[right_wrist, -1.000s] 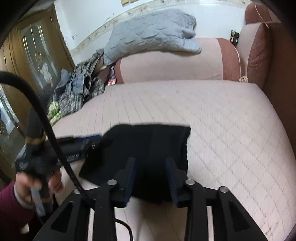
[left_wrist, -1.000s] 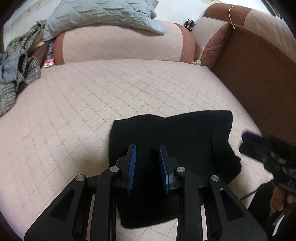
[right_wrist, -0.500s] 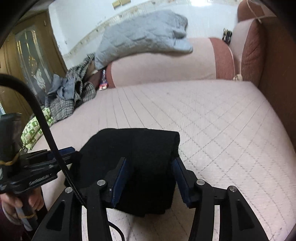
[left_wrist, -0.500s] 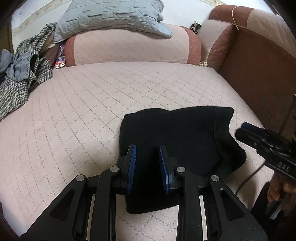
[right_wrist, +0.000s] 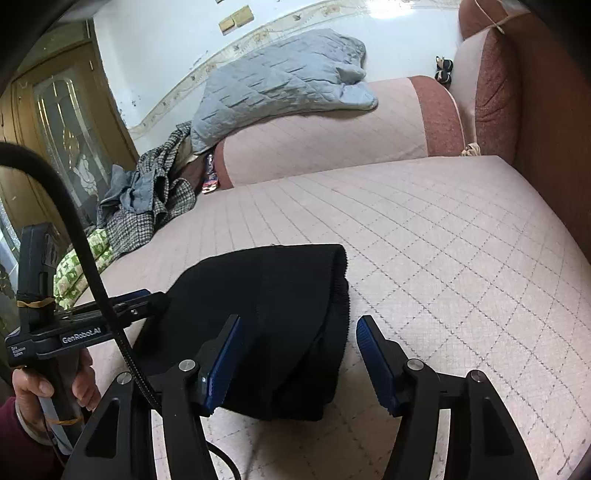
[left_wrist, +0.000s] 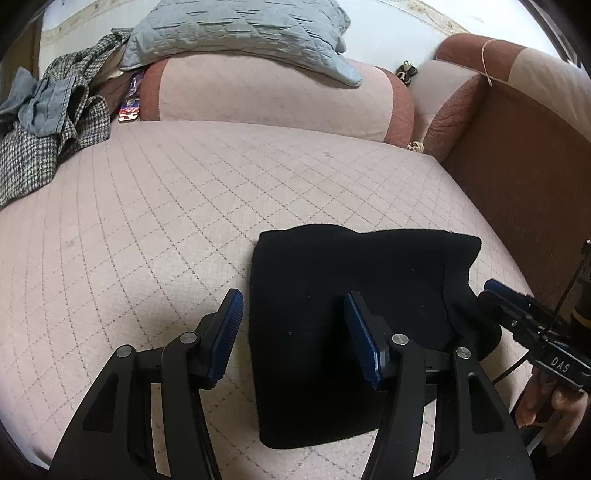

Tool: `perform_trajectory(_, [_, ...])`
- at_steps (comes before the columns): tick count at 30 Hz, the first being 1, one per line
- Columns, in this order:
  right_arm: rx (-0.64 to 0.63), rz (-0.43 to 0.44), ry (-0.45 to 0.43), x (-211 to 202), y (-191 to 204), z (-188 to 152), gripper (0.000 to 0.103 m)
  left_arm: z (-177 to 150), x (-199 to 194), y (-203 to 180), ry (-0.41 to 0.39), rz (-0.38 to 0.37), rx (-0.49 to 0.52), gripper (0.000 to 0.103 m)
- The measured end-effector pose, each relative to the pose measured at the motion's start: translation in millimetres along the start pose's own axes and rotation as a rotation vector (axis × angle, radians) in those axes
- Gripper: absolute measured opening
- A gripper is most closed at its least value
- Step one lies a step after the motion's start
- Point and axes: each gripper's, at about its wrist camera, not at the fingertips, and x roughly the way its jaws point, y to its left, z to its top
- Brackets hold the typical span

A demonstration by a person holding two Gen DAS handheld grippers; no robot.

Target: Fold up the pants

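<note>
pants (left_wrist: 332,314), black and already folded down to a thick squarish bundle, lie on the quilted pink sofa seat (left_wrist: 147,221) right under both my tongs. my left gripper (left_wrist: 293,336) has its jaws opening; one blue pad hangs over bare seat just beside the bundle's left edge, the other over the black cloth, and neither presses on anything. my right gripper (right_wrist: 297,360) is opening too, one pad over the cloth, the other over bare seat past the bundle's right edge, gripping nothing.

i judge the fabric soft, knit-like and light, with no stiffness of its own: it will sag and slide open if i lift it by one layer. the rounded folded edge (right_wrist: 341,284) on the right looks plump, several layers deep. if another fold is wanted, i would pinch through all layers at the two near corners, one per gripper, and carry them over together; the ribbed pads should hold it without slipping.

what i cannot make out: black on black hides the seams, so i cannot tell waistband from leg ends or count the layers. the bundle's near edge is partly covered by my own fingers in both views. in the left view my right gripper (left_wrist: 495,299) enters from the side and hides the right corner. beyond, the grey quilted blanket (left_wrist: 240,29) on the backrest and the checked clothes heap (left_wrist: 48,122) are well apart.
</note>
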Motion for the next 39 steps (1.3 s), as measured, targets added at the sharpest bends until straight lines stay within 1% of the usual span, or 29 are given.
perform_trajectory(3, [0.016, -0.003, 0.014, 4, -2, -1, 0.061, 3, -2, 8, -0.004, -0.012, -0.027, 0.057])
perform_trajectory(7, [0.04, -0.004, 0.019, 6, -9, -1, 0.063, 6, -12, 19, -0.041, -0.047, -0.077, 0.057])
perform_trajectory(11, [0.06, 0.01, 0.02, 7, -12, 0, 0.063, 6, -9, 20, -0.028, -0.069, -0.096, 0.057])
perform_trajectory(14, [0.041, 0.006, 0.028, 8, -10, -1, 0.064, 1, -3, 14, -0.01, -0.031, -0.058, 0.057])
perform_trajectory(17, [0.039, 0.016, 0.03, 9, -10, 0, 0.065, -2, -3, 4, -0.029, 0.014, 0.0, 0.057])
perform_trajectory(19, [0.037, 0.015, 0.031, 9, -9, -1, 0.065, -3, -5, 1, -0.046, 0.025, 0.031, 0.057])
perform_trajectory(21, [0.04, 0.019, 0.033, 10, -8, -1, 0.066, -4, -5, 0, -0.047, 0.03, 0.039, 0.057])
perform_trajectory(25, [0.044, 0.012, 0.032, 10, -11, -1, 0.071, -4, -5, 4, -0.05, 0.039, 0.021, 0.057])
perform_trajectory(33, [0.049, 0.025, 0.038, 11, -13, 0, 0.074, -5, -6, 11, -0.071, 0.068, 0.0, 0.057])
perform_trajectory(37, [0.052, 0.022, 0.04, 11, -14, 0, 0.075, -6, -4, 14, -0.067, 0.061, -0.013, 0.057])
perform_trajectory(39, [0.063, 0.02, 0.042, 12, -17, 0, 0.075, -6, -3, 16, -0.061, 0.045, -0.028, 0.057])
